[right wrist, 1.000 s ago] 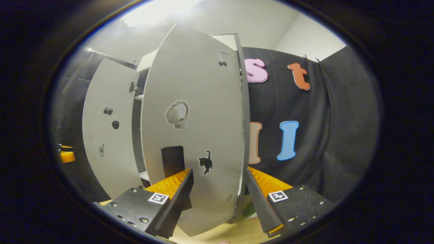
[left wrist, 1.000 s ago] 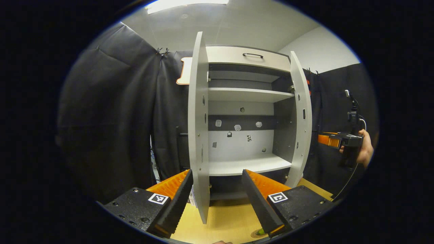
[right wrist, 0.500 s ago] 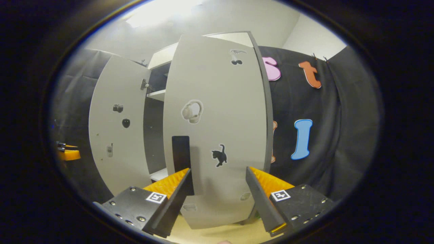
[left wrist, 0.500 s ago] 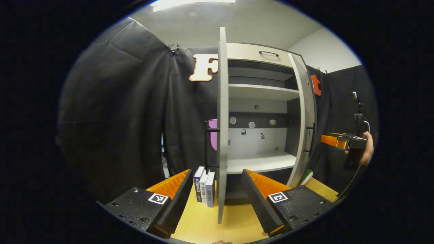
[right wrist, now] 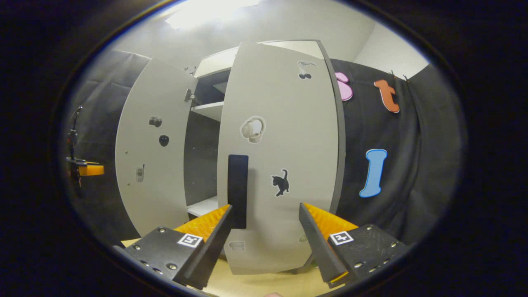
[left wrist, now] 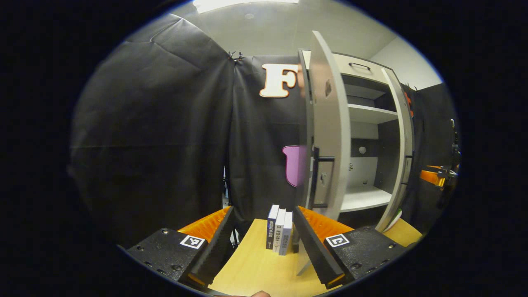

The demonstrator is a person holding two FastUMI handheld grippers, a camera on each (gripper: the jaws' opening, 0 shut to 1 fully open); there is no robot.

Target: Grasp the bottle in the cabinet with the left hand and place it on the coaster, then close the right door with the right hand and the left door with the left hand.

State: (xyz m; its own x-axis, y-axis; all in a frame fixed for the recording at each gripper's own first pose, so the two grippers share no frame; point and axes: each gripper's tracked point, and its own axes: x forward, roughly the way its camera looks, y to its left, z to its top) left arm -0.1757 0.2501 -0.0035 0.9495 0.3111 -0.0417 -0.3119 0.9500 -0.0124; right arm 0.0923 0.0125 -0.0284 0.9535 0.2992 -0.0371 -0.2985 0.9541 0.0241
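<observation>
Grey flat-panel cabinet doors (right wrist: 280, 156) ajar, both grippers' ridged wedge fingers (left wrist: 307, 243) spread, gripping nothing.

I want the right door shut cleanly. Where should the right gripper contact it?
Probably the outer face of the right door, near the dark vertical handle at its free edge, coming straight on. The right gripper, open, already faces that flat panel, and the edge farthest from the hinge swings easiest.

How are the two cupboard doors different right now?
In the right gripper view, the right door shows its outside, with a black handle and a cat sticker; the left door shows its inside, with smaller stickers. The right door sits nearer the camera. Both are pale grey and open.
</observation>
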